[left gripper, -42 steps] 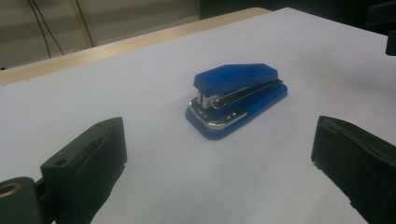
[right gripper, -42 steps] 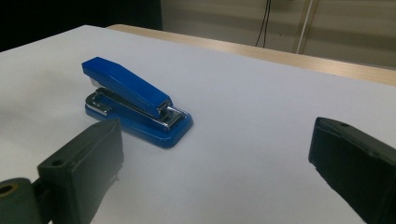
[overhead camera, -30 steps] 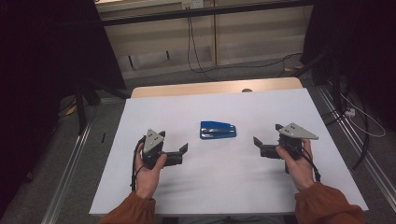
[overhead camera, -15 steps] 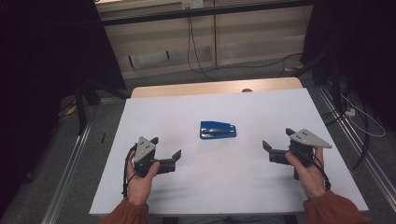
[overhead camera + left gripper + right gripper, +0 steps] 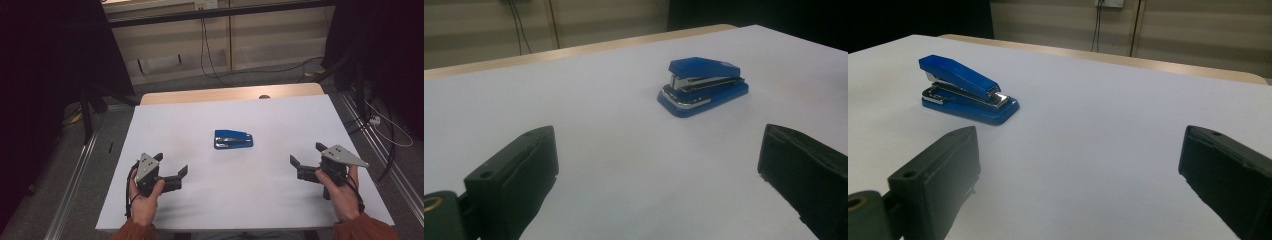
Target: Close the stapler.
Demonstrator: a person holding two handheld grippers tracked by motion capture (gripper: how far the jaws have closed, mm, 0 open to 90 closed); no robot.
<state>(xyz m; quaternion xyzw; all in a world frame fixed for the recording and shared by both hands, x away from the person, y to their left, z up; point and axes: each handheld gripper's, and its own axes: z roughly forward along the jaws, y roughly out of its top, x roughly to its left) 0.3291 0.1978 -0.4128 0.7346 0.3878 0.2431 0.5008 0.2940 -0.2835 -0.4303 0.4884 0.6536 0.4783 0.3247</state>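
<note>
A blue stapler (image 5: 233, 139) lies flat on the white table top (image 5: 240, 200), a little beyond its middle. My left gripper (image 5: 172, 164) is held near the front left, open and empty, pointing right and slightly forward toward the stapler. At the front right, my right gripper (image 5: 306, 154) is open and empty too, pointing left. In the left gripper view the stapler (image 5: 704, 85) sits ahead and right of the wide-apart jaws of the left gripper (image 5: 656, 145). In the right gripper view the stapler (image 5: 965, 90) lies ahead and left of the right gripper (image 5: 1078, 145).
A wooden strip (image 5: 230, 94) runs along the table's far edge. Cables (image 5: 380, 125) lie on the floor to the right, and metal rails (image 5: 75, 170) flank the table. Dark curtains stand on both sides.
Both hands have drawn back toward the near edge and outward, away from the stapler. The stapler has not moved, and both grippers stay open.
</note>
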